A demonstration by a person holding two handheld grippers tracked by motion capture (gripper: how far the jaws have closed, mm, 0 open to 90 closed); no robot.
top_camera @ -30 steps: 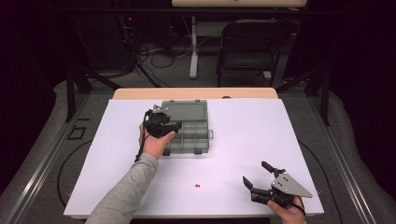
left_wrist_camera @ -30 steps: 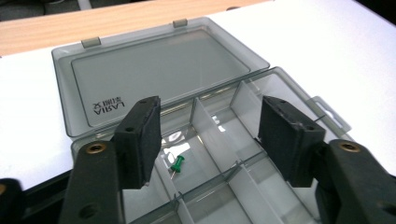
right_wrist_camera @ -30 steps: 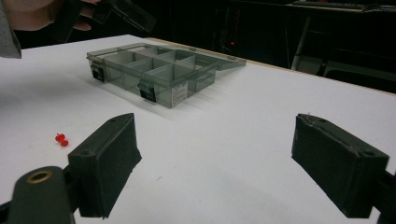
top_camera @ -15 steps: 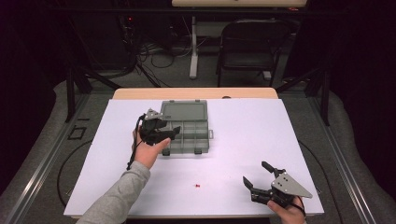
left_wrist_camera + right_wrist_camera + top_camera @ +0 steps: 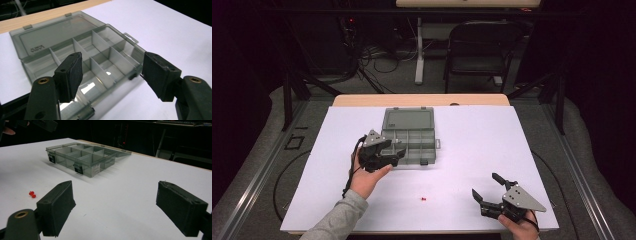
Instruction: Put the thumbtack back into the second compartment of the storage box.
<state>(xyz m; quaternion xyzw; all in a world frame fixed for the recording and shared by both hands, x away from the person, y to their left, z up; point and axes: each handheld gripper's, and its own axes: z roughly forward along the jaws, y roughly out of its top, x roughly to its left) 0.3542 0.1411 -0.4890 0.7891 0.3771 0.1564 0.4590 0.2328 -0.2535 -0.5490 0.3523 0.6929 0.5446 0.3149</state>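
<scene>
A smoky grey plastic compartment box (image 5: 412,142) lies open in the middle of the white table, its lid (image 5: 408,120) folded flat behind it and its compartments (image 5: 100,57) bare. My left gripper (image 5: 398,149) hovers at the box's near-left corner and points across its front edge. Its jaws have just been opening and stand open (image 5: 112,72) with nothing gripped between them. My right gripper (image 5: 484,184) rests open near the table's front right edge, aimed at the box (image 5: 80,157). A small red pushpin (image 5: 424,199) lies on the table between the two hands, left of the right gripper (image 5: 115,205).
White sheet (image 5: 512,145) covers the table, with a wooden strip (image 5: 422,100) along the far edge. A black chair (image 5: 482,50) and floor cables stand beyond the table. Two latches hang on the box's front wall (image 5: 79,168).
The left hand has drawn back from over the box toward the near left, and its jaws have spread a little wider. The right gripper, box and pushpin have stayed put.
</scene>
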